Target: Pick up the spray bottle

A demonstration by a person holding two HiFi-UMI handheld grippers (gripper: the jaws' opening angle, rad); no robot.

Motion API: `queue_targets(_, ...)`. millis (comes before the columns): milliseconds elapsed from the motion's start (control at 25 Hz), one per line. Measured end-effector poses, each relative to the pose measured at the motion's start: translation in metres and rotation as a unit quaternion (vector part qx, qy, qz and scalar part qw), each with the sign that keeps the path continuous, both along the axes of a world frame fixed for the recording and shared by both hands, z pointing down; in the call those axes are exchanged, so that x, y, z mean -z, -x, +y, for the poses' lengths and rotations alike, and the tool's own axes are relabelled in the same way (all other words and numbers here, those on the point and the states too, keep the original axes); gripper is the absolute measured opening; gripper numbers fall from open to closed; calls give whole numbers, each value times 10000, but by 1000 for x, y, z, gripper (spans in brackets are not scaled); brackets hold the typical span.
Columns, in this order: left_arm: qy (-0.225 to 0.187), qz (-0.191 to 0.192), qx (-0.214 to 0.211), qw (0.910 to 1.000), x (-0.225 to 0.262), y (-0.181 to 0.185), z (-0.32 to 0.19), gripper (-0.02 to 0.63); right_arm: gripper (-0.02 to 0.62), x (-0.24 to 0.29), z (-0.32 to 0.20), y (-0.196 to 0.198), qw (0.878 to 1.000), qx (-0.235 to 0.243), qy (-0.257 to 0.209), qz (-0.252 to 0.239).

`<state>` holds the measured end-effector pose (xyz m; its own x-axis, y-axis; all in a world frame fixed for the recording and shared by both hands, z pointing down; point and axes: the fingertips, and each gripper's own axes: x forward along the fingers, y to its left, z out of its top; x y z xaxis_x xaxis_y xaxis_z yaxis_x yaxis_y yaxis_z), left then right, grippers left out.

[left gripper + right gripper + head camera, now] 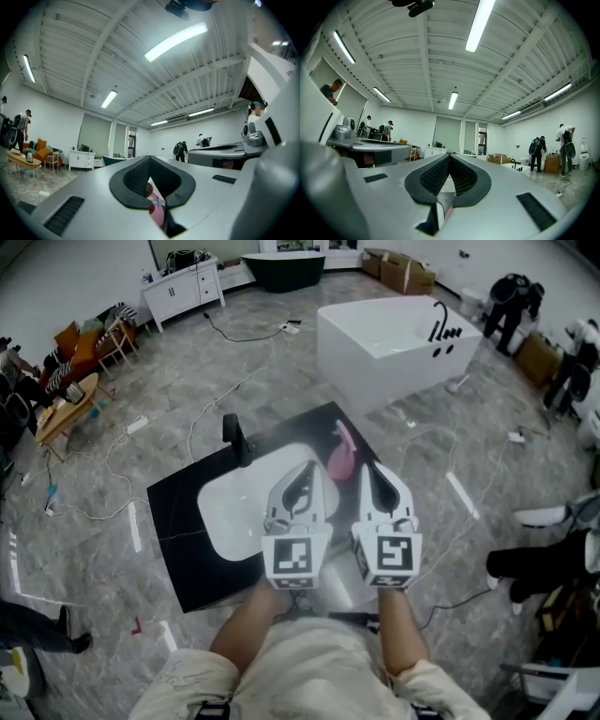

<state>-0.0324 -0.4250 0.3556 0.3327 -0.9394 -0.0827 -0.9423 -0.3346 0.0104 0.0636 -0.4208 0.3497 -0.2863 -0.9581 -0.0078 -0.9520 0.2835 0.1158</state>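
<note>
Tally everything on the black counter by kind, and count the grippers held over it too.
Pink spray bottle: 1
Black faucet: 1
White basin: 1
Grippers: 2 (left gripper, right gripper)
Total: 5

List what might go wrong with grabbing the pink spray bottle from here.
1. The left gripper and the right gripper both have their jaws together. Reaching in like this would likely shove the spray bottle rather than grip it.
2. The bottle sits right at the rim of the sink, so a nudge may knock it into the basin.
3. The grippers are close side by side and may bump each other.
</note>
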Motion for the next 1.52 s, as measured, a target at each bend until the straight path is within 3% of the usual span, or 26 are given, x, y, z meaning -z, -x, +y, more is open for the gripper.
queue_targets(400, -26, 111, 38, 9999, -3, 15, -45, 2, 5, -12, -47, 13, 9999, 104, -32, 111)
queue_targets(640, -84, -44, 196, 9998, -6, 6, -72, 2, 5, -17, -81, 1, 9998, 178, 42, 79)
queue_targets(800, -34, 120, 338, 9993, -7, -3, -94, 2, 5, -28, -106, -8, 9992, 358, 142, 126)
queue_targets(1320, 62, -24, 633, 9980, -19, -25, -135, 2, 7, -81, -156, -12, 9928, 915, 715, 290)
queue_targets(1520, 128, -19, 818, 9966, -26, -19, -146, 2, 47, -106, -169, -6, 9879, 1114, 1001, 408)
